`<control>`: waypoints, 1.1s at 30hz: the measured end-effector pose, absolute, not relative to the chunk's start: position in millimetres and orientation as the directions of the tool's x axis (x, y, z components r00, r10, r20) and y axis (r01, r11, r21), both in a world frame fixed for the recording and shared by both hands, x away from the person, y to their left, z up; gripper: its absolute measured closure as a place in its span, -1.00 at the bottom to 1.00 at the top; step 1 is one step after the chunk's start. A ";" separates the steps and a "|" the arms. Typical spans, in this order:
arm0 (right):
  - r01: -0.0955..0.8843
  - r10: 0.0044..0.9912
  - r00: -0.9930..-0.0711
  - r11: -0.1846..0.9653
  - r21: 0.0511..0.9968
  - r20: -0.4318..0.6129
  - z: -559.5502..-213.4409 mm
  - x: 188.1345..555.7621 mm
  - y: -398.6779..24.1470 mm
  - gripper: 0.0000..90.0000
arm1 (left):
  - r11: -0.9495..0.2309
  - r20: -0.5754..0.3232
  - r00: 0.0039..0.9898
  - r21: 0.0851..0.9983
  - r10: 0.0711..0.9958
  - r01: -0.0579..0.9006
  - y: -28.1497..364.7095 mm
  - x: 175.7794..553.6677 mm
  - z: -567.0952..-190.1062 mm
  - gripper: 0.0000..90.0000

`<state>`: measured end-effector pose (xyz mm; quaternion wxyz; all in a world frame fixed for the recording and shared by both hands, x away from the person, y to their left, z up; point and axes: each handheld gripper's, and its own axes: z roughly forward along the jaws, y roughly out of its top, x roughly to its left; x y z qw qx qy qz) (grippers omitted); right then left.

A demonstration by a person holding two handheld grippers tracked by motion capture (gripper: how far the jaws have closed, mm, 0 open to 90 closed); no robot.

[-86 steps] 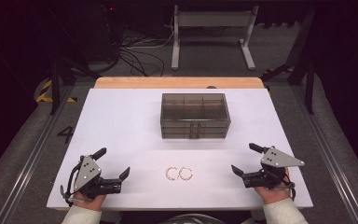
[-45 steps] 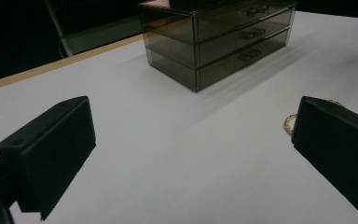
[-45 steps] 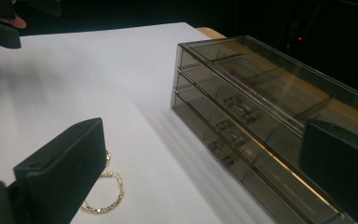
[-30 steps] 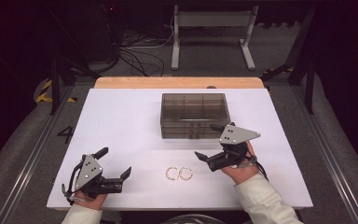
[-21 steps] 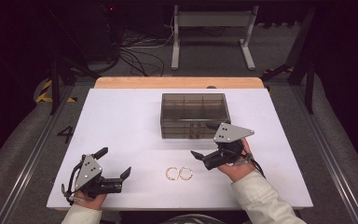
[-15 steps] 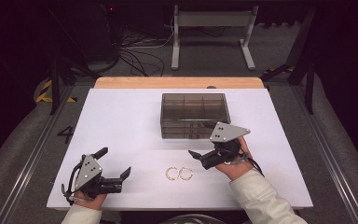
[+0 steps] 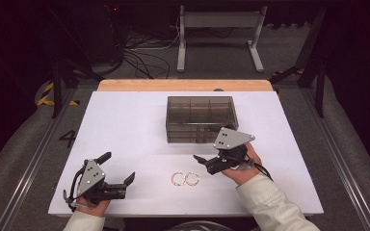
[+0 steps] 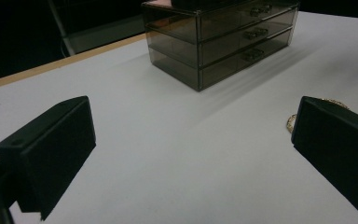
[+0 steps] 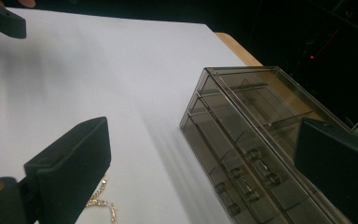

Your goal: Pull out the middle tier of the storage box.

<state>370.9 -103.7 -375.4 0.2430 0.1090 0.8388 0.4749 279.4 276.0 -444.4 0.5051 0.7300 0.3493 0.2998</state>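
The right gripper (image 7: 203, 160), jaws wide open and empty, hangs above the gold rings (image 7: 185, 179) lying near the table's (image 7: 125, 120) front. It should descend vertically over one ring, then close gently. The left gripper (image 7: 120, 179) rests open, empty.

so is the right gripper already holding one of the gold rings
No, the right gripper hovers open above the white table, apart from the two gold rings.

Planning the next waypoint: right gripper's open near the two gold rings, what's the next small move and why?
Probably lower the right gripper toward the nearer of the gold rings. Its jaws stand open and empty, just beyond the pair, which lies flat on the white table in front of the drawer box. The left gripper sits well off.
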 end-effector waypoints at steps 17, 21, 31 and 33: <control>-0.202 0.385 -0.682 0.718 0.666 -0.622 -367.1 355.4 -88.9 -0.62 | -0.247 0.087 0.576 0.947 0.813 0.206 275.8 279.1 -444.3 -0.99; -0.222 0.371 -0.630 0.755 0.617 -0.682 -368.6 351.8 -85.8 -0.55 | -0.247 0.088 0.575 0.947 0.813 0.205 276.1 279.5 -444.1 -0.99; -0.216 0.358 -0.588 0.795 0.567 -0.725 -374.0 349.3 -83.0 -0.45 | -0.248 0.088 0.575 0.947 0.813 0.206 275.8 279.8 -444.2 -0.99; -0.225 0.344 -0.573 0.807 0.546 -0.744 -377.6 349.0 -81.6 -0.43 | -0.250 0.090 0.575 0.946 0.813 0.206 275.8 279.6 -444.2 -0.99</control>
